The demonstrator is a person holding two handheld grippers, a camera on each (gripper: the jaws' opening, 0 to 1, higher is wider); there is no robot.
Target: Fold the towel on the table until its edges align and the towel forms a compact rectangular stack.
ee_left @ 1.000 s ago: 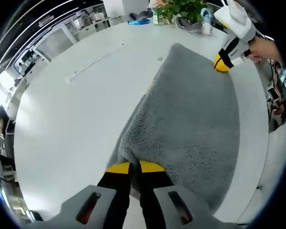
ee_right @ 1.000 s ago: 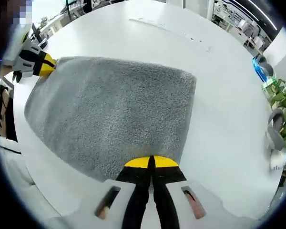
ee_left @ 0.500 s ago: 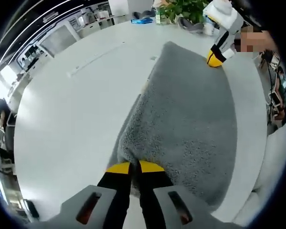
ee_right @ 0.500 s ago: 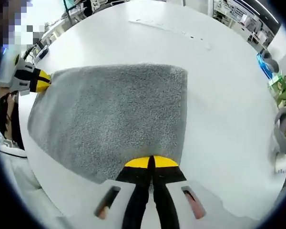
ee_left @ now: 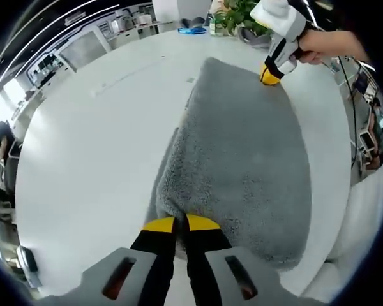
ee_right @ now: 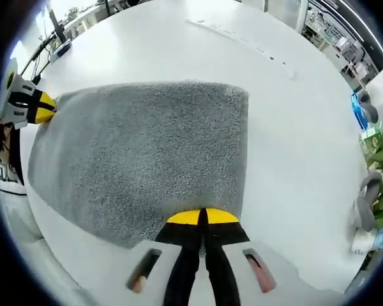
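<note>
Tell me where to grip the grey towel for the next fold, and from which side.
Grip the towel at its two near corners, coming in low from the near edge, as the left gripper and right gripper do; it lies flat, so only edges offer purchase.

both views ride close over opposite corners of the towel (ee_left: 242,166), each looking down its own tool across the worktop (ee_right: 293,127) toward the other; they share towel and worktop.

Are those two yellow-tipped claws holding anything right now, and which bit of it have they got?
Both hold the grey towel: the left gripper and the right gripper each pinch a corner on the same edge, fingers shut on the fabric.
</note>
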